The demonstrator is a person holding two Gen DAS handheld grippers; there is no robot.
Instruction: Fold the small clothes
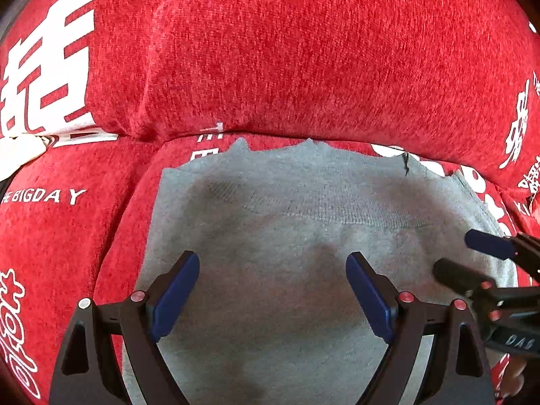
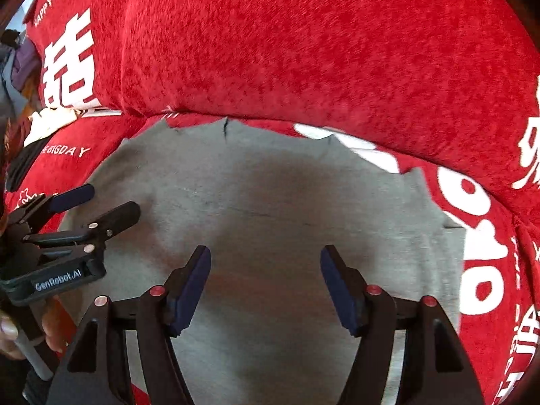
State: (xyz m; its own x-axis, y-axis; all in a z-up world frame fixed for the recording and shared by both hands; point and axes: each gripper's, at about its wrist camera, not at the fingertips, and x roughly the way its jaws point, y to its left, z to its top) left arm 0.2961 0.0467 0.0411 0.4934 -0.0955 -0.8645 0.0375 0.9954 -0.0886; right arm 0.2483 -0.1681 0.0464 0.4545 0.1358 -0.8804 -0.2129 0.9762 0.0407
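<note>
A grey knit garment [image 1: 270, 202] [image 2: 270, 182] lies spread flat on the red sofa seat, its far edge close to the back cushion. My left gripper [image 1: 272, 260] hovers over the garment's middle with its blue-padded jaws wide open and nothing between them. My right gripper [image 2: 266, 251] is also open and empty above the cloth. In the left wrist view the right gripper [image 1: 455, 253] reaches in over the garment's right edge. In the right wrist view the left gripper [image 2: 113, 199] sits over the left edge.
The red back cushion [image 1: 287, 50] [image 2: 303, 33] with white characters rises just behind the garment. The seat cover [image 1: 44, 236] carries white print. A white cloth [image 1: 17, 155] [image 2: 47, 125] lies at the far left. A person's hand [image 2: 8, 334] holds the left gripper's handle.
</note>
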